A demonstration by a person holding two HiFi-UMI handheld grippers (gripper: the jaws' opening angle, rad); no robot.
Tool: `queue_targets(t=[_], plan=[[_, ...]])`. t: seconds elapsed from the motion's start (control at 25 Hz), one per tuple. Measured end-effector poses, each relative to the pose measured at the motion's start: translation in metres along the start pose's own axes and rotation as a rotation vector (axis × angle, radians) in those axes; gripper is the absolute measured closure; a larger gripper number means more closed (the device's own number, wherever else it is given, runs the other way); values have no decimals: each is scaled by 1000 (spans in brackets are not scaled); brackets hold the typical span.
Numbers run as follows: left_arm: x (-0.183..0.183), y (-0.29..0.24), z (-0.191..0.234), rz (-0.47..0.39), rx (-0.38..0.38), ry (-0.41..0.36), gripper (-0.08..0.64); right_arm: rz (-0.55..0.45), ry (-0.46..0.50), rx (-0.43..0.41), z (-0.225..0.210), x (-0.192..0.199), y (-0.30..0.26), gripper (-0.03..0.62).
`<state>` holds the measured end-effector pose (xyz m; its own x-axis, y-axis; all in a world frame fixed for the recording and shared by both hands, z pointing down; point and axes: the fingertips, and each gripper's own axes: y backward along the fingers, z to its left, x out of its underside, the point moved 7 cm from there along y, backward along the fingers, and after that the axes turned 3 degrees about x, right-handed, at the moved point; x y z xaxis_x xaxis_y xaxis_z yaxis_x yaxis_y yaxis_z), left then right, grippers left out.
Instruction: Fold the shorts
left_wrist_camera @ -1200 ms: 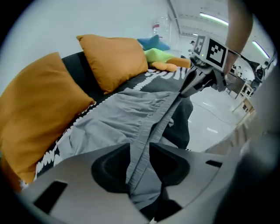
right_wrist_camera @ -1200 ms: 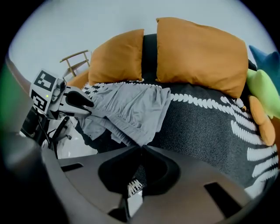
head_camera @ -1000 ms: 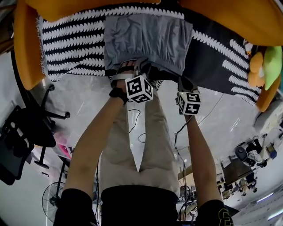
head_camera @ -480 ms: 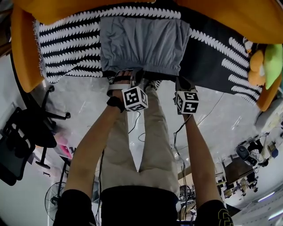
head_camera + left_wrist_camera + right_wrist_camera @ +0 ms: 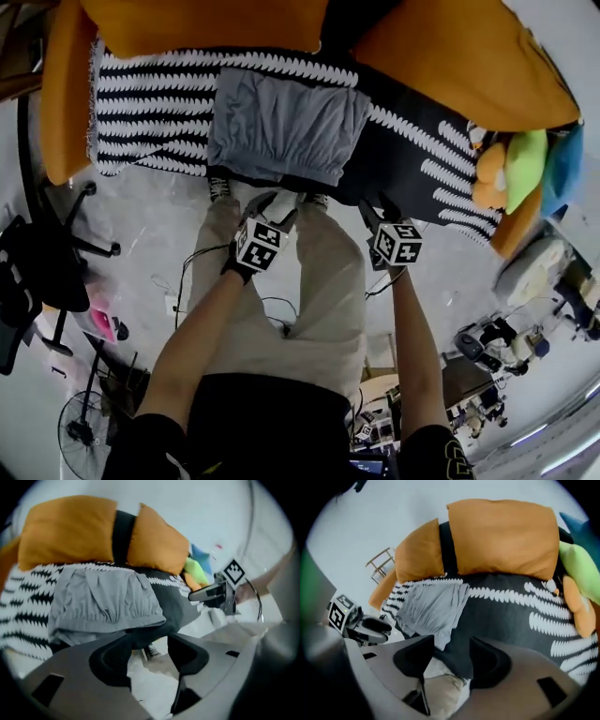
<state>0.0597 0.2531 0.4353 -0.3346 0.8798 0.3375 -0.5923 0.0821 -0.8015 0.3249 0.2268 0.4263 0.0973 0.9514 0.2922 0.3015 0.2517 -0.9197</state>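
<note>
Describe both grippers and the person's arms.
The left gripper and right gripper each have a grey body, black pads and a white cube with black square markers; their jaws are opening, empty. The person wears black short sleeves and a dark left wristband.

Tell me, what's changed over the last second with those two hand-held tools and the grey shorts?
Both let go of the near edge of the shorts and drew back toward the person. The left gripper and the right gripper are now clear of the cloth, their jaws opening with nothing between them. The shorts stayed folded on the patterned blanket.
</note>
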Motion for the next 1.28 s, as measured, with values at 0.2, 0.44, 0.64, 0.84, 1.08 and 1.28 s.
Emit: queue_targets(t=[0.2, 0.44, 0.64, 0.84, 1.08, 1.28], plan=[[-21, -55, -23, -181, 33, 652, 304, -52, 177, -103, -55, -130, -44, 362], [-33, -129, -36, -425, -17, 1200, 249, 37, 425, -234, -71, -217, -139, 365], [-41, -163, -44, -596, 10, 1458, 239, 128, 513, -271, -69, -230, -158, 400], [-44, -188, -38, -687, -14, 1604, 254, 208, 549, -283, -69, -217, -172, 426], [-33, -199, -37, -546, -144, 1496, 439, 213, 593, -279, -73, -211, -181, 472], [-15, -189, -35, -619, 10, 1497, 449, 223, 634, -293, -61, -211, -172, 555]])
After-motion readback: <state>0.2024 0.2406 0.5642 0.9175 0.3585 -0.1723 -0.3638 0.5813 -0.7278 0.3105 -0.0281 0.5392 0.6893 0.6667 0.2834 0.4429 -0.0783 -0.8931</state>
